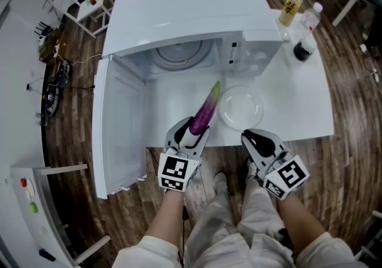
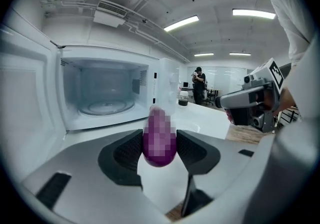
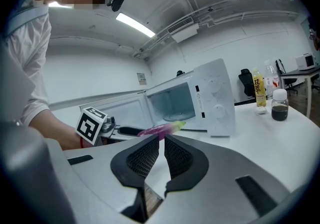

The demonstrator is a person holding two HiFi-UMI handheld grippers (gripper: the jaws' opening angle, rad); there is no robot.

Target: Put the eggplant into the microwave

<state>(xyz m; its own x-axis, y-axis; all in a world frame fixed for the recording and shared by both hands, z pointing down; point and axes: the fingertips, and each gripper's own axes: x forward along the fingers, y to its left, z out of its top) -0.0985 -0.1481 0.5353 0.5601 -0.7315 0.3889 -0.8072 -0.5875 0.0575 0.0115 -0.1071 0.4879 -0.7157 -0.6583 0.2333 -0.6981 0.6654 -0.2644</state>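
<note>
Closest of all are the person's two arms, and each hand holds a gripper. The left gripper (image 1: pixel 193 131) pinches the eggplant (image 1: pixel 206 111) by its fat purple end, with one ribbed pad on each side of it. The right gripper (image 1: pixel 252 137) is just off to the left one's right, a little behind it. Its jaws are pressed almost together, with nothing between them. The eggplant is long and thin. It sticks straight out ahead of the left gripper's jaws, in line with the way that gripper points. Its green stem tip is the far end, and it aims at the open mouth of the microwave (image 1: pixel 197 22). The eggplant is in the air over the table (image 1: pixel 298 111), in front of the microwave and not inside yet. The door (image 1: pixel 116 129) hangs open on the left gripper's left side. A round clear plate (image 1: pixel 240 107) lies on the table ahead of the right gripper. The eggplant looks light and fairly stiff, since it does not droop. Its skin looks smooth and shiny, so it may slip. It is held only at one end, so the far tip could swing or bump the microwave. A hold on the thick part, as now, seems best.
</note>
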